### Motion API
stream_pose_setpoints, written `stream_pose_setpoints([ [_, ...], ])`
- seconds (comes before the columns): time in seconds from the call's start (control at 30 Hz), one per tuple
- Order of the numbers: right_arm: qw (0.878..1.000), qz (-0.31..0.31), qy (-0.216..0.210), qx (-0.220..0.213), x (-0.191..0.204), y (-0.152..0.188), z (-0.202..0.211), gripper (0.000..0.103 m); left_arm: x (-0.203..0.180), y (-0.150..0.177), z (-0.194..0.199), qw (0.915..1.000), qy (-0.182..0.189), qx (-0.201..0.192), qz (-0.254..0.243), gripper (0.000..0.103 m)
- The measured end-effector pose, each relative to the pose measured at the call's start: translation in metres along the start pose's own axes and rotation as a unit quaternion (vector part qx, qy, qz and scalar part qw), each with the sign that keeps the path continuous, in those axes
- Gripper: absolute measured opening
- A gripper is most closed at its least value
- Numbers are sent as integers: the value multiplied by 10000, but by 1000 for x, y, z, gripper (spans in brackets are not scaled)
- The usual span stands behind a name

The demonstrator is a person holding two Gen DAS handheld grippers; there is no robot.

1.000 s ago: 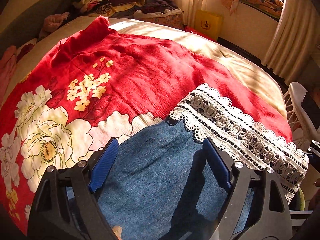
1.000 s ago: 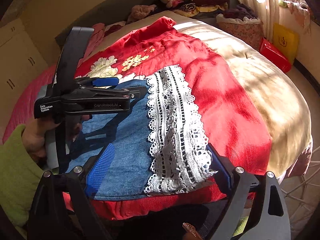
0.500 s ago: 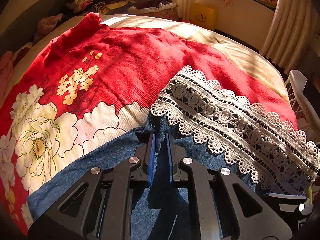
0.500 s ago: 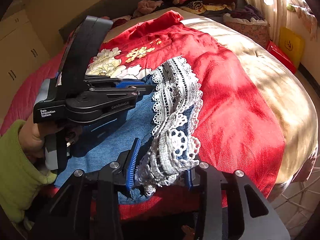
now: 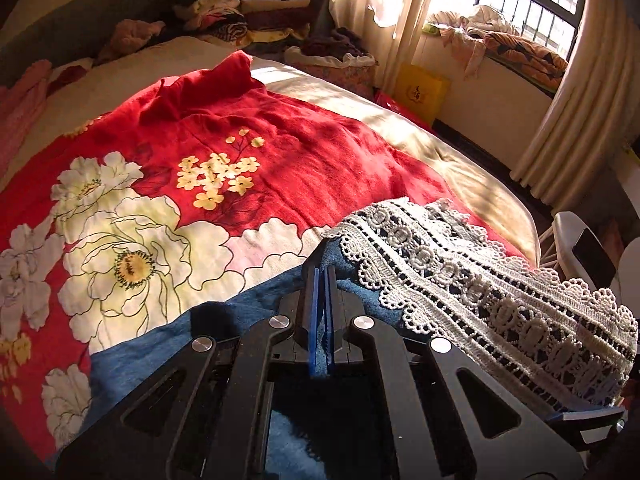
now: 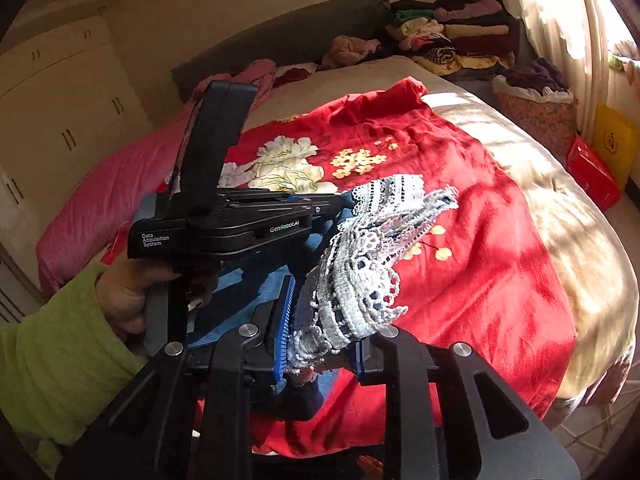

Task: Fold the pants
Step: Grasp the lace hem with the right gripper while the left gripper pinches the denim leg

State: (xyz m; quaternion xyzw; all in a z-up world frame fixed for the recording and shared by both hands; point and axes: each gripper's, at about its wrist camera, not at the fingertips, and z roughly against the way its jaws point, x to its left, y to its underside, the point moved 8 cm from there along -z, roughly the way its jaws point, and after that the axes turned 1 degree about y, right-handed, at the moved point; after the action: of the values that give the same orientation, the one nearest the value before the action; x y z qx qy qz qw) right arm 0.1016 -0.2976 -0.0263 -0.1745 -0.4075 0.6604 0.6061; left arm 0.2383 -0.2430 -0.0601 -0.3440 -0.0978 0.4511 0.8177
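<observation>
Right wrist: right tool (image 6: 320, 332) has just closed on the pants (image 6: 360, 276) lace hem, left tool (image 6: 320, 202) pinching denim.

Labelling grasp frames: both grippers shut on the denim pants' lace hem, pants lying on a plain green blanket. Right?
Not quite: the blanket is red with a flower print, not plain green, as the left wrist view shows. Otherwise fine: left gripper and right gripper are both shut on the pants at the lace hem.
</observation>
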Motion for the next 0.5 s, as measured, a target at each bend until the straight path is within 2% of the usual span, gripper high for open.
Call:
stream_pose_setpoints([
  [0.2, 9968, 658, -382, 234, 60, -10, -26, 22, 46, 28, 22, 9986, -115, 48, 514, 1],
  [0.33, 9887, 1278, -544, 558, 102, -3, -51, 22, 90, 54, 49, 9928, -330, 77, 1148, 24],
  [0.5, 9671, 2184, -662, 1127, 150, 28, -88, 22, 146, 93, 115, 9795, -666, -210, 1888, 28],
])
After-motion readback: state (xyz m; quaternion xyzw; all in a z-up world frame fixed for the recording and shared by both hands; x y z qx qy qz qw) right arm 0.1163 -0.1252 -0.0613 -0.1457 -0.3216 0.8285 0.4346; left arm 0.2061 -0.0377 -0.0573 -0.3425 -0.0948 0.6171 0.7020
